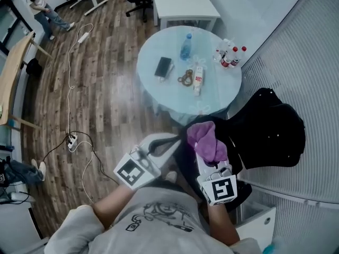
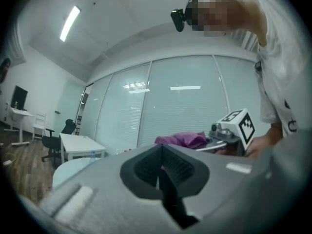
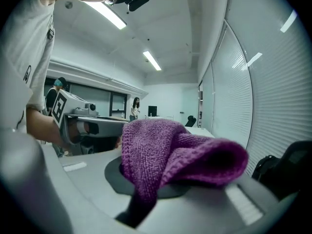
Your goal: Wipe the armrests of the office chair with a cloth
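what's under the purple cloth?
The purple knitted cloth drapes over the right gripper, pinched in its jaws. The black office chair shows around it; what's directly beneath is covered.

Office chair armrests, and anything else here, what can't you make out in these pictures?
- Armrests: head view, lost in the black office chair and behind the purple cloth; neither gripper view shows them.
- Labels on the bottles: head view, too small.
- Cloth's gripped end: right gripper view, buried under its own folds.
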Demonstrator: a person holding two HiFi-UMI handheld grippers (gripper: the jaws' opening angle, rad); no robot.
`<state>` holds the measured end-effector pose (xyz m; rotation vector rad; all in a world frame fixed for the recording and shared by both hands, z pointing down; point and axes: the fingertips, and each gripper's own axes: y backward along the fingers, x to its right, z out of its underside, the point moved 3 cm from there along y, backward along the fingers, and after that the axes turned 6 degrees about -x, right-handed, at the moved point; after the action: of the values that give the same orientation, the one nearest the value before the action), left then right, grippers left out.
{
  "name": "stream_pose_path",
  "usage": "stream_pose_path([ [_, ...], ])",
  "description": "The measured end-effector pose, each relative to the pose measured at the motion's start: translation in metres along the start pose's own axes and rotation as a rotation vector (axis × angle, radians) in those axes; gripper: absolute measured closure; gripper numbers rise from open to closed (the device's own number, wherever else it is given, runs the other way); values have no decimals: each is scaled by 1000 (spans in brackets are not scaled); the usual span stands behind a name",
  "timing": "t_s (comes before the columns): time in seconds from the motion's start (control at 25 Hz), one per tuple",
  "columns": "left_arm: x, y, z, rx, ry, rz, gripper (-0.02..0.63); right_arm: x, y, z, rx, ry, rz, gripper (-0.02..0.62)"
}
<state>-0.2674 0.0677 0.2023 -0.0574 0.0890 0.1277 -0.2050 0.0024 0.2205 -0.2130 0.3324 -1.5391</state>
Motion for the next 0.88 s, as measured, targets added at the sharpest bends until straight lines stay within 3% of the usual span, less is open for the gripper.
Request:
stream_pose_path([
  [0.44, 40, 21, -73, 61, -46, 20, 604, -35, 59, -83, 179, -10, 6, 563],
  [0.88, 59, 30, -90, 60, -66, 29, 604, -40, 78, -94, 178, 14, 24, 563],
])
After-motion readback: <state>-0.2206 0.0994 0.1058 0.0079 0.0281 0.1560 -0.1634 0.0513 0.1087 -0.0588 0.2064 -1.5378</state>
